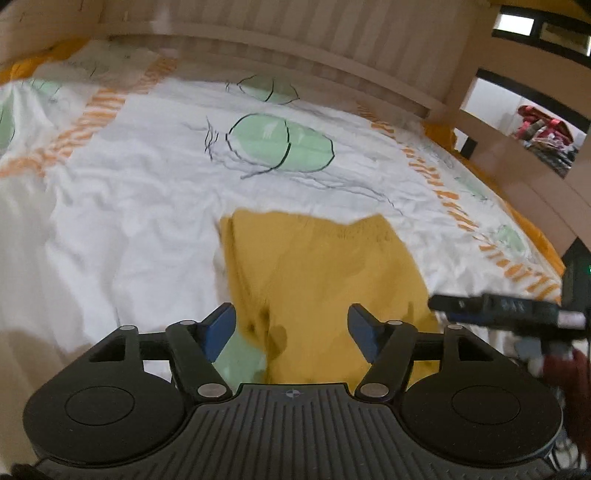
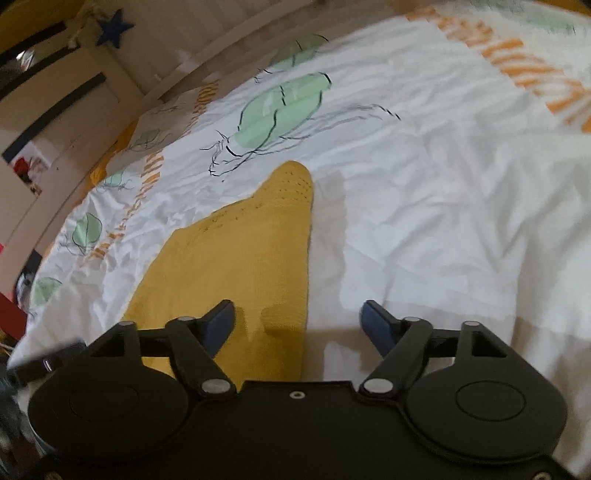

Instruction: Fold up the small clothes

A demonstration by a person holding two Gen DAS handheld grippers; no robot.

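A small mustard-yellow garment (image 1: 314, 280) lies flat on the white printed bedcover (image 1: 140, 177). My left gripper (image 1: 291, 325) hovers over its near end with its blue pads wide apart and nothing pressed between them. In the right wrist view the same yellow garment (image 2: 236, 258) stretches away to a rounded far tip. My right gripper (image 2: 297, 321) is open above the garment's right edge, the left pad over the cloth and the right pad over the bedcover (image 2: 443, 206). The other gripper's dark body (image 1: 509, 310) shows at the right of the left wrist view.
The bedcover carries green leaf prints (image 1: 280, 144) and orange striped bands (image 1: 92, 118). A pale wooden headboard (image 1: 295, 40) runs along the far side. Shelving with red items (image 1: 543, 129) stands beyond the bed's right edge. A blue star (image 2: 114, 27) hangs on pale furniture.
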